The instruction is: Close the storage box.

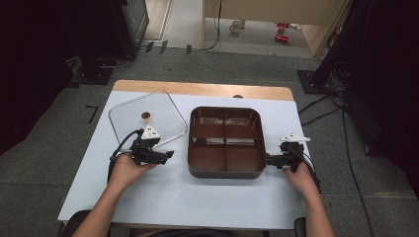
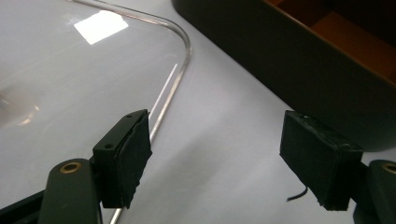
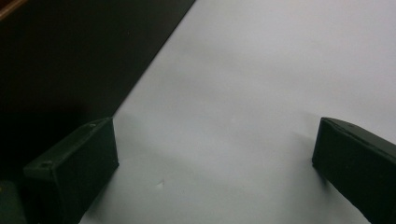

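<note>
The work in hand looks like fitting the clear lid (image 1: 148, 118) onto the brown divided tray (image 1: 226, 141), and both tools are poised at the start of it. The left tool (image 1: 169, 154) rests low over the bench (image 1: 197, 197) with its jaws spread wide and nothing between them; in the left gripper view the lid's rounded metal-edged corner (image 2: 180, 51) lies just ahead and to the left of the tool, the rim running back past the left pad (image 2: 130, 154), while the tray's dark outer wall (image 2: 299, 88) stands ahead to the right. The right tool (image 1: 269, 159) sits at the tray's other side, jaws likewise apart and empty, with the tray wall (image 3: 70, 65) close beside its left jaw.

To do this step well, I judge the left tool should turn toward the lid's near edge and slide one jaw under the rim, since the lid lies flat on the bench and offers little to pinch from above. A grip at the corner would make the lid swing, so a bite nearer the middle of the edge seems wiser. The small round knob (image 1: 146, 115) on the lid, farther ahead of the left tool, is another possible hold. The right tool is well placed to steady the tray against sliding
</note>
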Tool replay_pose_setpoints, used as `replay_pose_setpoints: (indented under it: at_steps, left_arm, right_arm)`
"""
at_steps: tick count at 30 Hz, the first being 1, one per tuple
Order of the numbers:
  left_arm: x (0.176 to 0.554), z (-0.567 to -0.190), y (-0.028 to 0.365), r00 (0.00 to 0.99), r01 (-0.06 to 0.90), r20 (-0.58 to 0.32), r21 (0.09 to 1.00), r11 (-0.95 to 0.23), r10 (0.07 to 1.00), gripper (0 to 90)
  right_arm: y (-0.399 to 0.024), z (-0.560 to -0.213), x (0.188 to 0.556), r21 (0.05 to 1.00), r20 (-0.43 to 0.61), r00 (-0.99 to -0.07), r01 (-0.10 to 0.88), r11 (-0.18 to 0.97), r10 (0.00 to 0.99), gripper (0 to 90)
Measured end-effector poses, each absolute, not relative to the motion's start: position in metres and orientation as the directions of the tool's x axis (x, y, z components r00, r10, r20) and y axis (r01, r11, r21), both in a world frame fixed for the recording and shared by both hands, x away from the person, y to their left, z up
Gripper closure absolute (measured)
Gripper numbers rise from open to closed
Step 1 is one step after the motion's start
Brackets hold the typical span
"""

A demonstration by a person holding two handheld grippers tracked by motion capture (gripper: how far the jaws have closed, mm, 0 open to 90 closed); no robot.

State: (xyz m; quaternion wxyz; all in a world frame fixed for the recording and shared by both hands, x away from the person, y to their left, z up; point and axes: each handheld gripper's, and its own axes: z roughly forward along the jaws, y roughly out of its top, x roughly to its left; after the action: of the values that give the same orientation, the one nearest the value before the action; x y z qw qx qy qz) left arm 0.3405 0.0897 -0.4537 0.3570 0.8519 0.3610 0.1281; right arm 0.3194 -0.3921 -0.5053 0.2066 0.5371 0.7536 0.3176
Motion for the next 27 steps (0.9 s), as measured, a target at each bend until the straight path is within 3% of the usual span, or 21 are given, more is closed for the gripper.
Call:
replay_pose_setpoints:
  at_steps: [27]
  left_arm:
    - [0.393, -0.451, 0.112, 0.650, 0.562, -0.046, 0.701, -0.439, 0.759, 26.0]
  right_arm:
    - [-0.392, -0.505, 0.319, 0.700, 0.030, -0.338, 0.679, 0.221, 0.941, 0.0]
